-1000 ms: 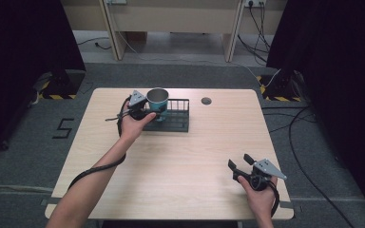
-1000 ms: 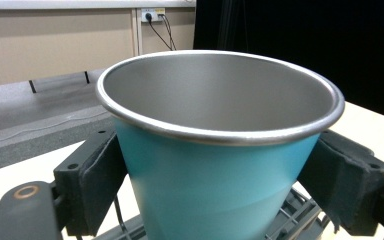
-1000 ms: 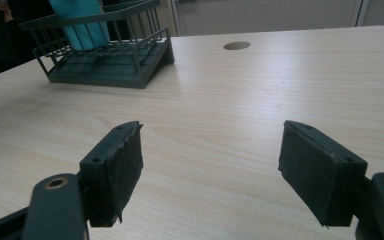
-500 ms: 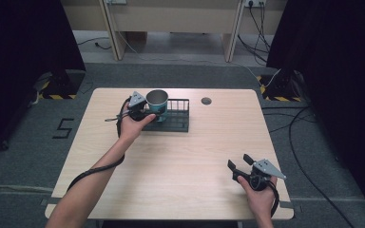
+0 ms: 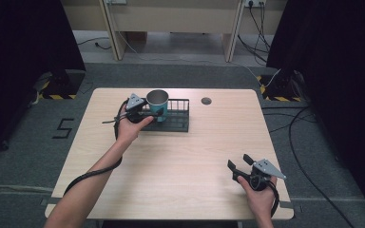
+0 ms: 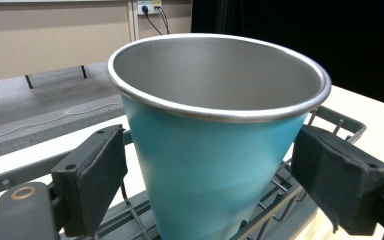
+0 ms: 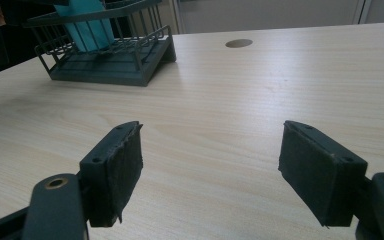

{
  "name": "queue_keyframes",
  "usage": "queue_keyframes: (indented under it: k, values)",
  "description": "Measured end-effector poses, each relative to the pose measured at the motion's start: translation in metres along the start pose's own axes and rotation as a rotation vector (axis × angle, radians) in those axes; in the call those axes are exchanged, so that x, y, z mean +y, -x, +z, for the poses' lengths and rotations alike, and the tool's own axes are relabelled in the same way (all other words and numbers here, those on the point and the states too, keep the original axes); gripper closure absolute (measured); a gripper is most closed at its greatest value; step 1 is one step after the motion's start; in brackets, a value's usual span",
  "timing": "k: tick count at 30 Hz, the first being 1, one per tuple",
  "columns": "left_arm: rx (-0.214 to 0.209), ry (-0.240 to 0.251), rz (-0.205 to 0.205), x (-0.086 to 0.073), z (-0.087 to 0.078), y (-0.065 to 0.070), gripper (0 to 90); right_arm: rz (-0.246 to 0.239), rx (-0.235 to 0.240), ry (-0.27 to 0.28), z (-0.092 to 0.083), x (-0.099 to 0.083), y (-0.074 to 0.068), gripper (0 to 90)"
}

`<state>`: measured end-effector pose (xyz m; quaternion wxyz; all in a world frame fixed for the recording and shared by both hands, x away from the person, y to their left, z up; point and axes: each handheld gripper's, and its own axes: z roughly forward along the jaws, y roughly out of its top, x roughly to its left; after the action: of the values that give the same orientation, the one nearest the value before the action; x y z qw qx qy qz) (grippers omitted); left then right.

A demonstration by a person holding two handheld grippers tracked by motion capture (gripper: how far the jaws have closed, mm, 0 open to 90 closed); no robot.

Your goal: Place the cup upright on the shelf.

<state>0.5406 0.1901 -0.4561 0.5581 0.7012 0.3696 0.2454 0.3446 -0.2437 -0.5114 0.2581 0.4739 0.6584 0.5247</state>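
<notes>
A light wooden table (image 5: 171, 161) fills the middle of the frame; above its centre sits a dark wire rack (image 5: 173, 118), with a teal cup (image 5: 157, 104) standing at the rack's left end; the left gripper (image 5: 145, 110) is right at the cup; the right gripper (image 5: 240, 164) — jaws apart — rests at lower right; a round hole (image 5: 206, 100) lies right of the rack.
</notes>
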Motion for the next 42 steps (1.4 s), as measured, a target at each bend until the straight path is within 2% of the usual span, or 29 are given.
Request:
queue_keyframes:
  k: [16, 28, 32, 42]
  values:
    - [-0.016, 0.006, 0.027, -0.002, -0.023, 0.001, 14.1, -0.003, -0.002, -0.002, 0.000, 0.000, -0.001, 25.9]
    - [-0.017, 0.013, 0.028, -0.003, -0.043, -0.001, 14.1, -0.002, -0.003, -0.002, 0.000, 0.000, -0.001, 25.9]
    - [-0.014, 0.018, 0.017, -0.006, -0.052, -0.001, 14.1, 0.000, -0.003, -0.003, 0.000, 0.000, -0.001, 25.9]
    - [-0.012, 0.022, 0.021, -0.013, -0.069, -0.002, 14.2, -0.001, -0.004, -0.003, 0.000, 0.000, -0.002, 25.9]
